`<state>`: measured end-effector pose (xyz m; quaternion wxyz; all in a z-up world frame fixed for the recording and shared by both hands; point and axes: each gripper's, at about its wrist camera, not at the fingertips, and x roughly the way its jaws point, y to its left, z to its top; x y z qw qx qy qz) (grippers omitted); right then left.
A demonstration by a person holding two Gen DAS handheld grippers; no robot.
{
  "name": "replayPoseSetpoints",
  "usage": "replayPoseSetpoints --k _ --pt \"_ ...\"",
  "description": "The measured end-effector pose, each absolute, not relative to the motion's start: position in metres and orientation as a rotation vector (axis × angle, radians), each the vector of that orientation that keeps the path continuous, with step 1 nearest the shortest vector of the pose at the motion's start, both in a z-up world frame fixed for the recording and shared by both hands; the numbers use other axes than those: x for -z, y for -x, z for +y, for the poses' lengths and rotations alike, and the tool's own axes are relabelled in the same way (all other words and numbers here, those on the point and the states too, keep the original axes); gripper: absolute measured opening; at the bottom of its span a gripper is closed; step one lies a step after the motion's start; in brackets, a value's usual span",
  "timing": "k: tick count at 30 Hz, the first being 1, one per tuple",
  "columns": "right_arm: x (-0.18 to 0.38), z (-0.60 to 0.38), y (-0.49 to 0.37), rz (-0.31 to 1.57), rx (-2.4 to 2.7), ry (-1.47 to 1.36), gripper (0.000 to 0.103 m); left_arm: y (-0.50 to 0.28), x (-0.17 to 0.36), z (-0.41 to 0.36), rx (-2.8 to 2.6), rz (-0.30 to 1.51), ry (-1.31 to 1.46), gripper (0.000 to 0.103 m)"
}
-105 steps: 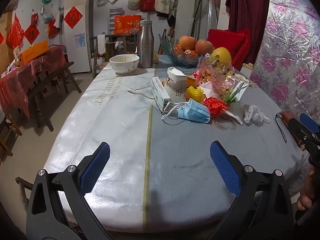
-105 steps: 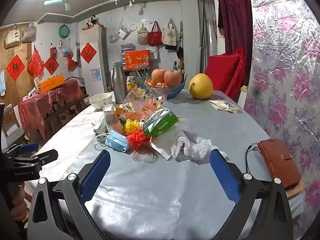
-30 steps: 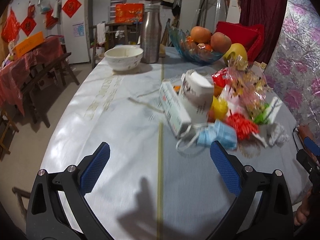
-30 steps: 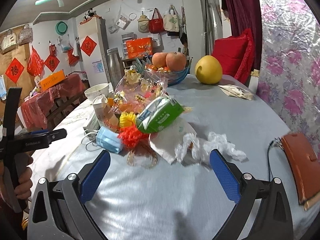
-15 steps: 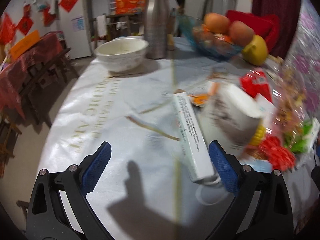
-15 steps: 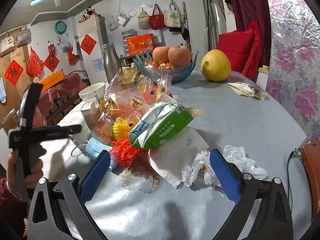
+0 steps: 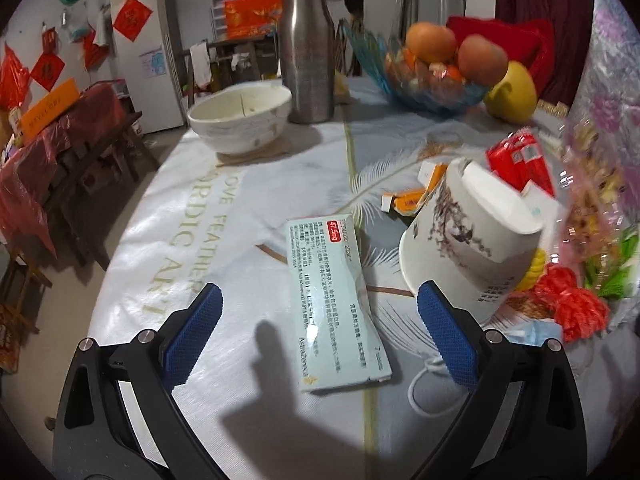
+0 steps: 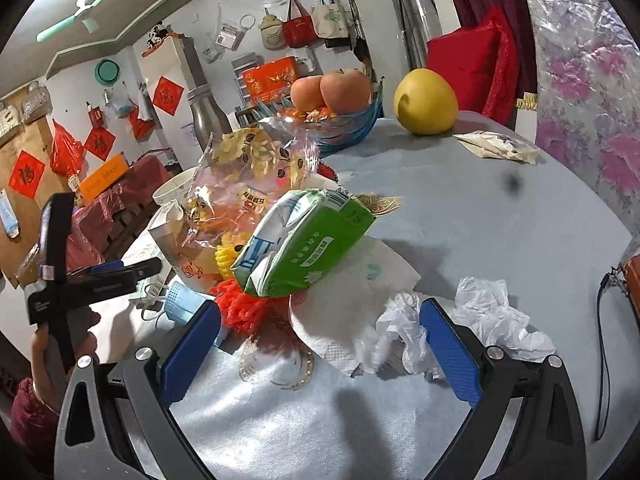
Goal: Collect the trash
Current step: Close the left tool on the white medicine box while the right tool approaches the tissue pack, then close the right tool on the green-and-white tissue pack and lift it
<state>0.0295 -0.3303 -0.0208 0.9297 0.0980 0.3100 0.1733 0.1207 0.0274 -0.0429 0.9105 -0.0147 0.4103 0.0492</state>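
both black gripper frames carry blue textured pads, silver screws; a red sleeve shows.

White walls — red hangings

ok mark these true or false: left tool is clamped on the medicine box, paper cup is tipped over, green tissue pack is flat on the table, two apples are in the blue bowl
1. The left tool is clamped on the medicine box. False: its jaws have just been closing, but the box lies between them ungripped.
2. The paper cup is tipped over. True.
3. The green tissue pack lies flat on the table. False: it rests tilted atop the pile.
4. Two apples sit in the blue bowl. True.
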Motion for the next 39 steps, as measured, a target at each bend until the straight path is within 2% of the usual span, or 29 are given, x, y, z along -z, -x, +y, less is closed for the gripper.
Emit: replayPoseSetpoints --k 1,2,5,15,27,30,35,37,39 --pt "0.02 -0.329 -0.029 0.63 -0.354 -0.193 0.098 -0.125 0.048 0.029 -0.099 0.873 0.041 0.082" --pt "0.019 -0.329 -0.028 0.628 -0.354 -0.191 0.098 -0.128 0.053 0.032 -0.09 0.9 0.059 0.069" --pt "0.019 -0.331 -0.028 0.625 -0.355 -0.199 0.098 -0.128 0.054 0.04 -0.082 0.899 0.095 0.043" --pt "0.012 -0.328 -0.023 0.567 -0.363 -0.174 0.098 -0.094 0.022 0.063 -0.089 0.704 0.204 0.043" --pt "-0.002 -0.307 -0.057 0.583 -0.376 -0.217 0.096 -0.091 0.019 0.059 -0.099 0.69 0.168 0.043" --pt "0.005 -0.311 -0.058 0.59 -0.367 -0.229 0.083 -0.091 0.02 0.061 -0.086 0.703 0.185 0.043" --pt "0.009 -0.331 -0.064 0.607 -0.388 -0.324 0.042 -0.091 0.02 0.061 -0.096 0.698 0.176 0.043" --pt "0.009 -0.339 -0.064 0.606 -0.403 -0.364 0.03 -0.09 0.02 0.061 -0.099 0.696 0.174 0.043" --pt "0.007 -0.347 -0.061 0.594 -0.39 -0.375 0.029 -0.09 0.021 0.061 -0.102 0.697 0.17 0.043"
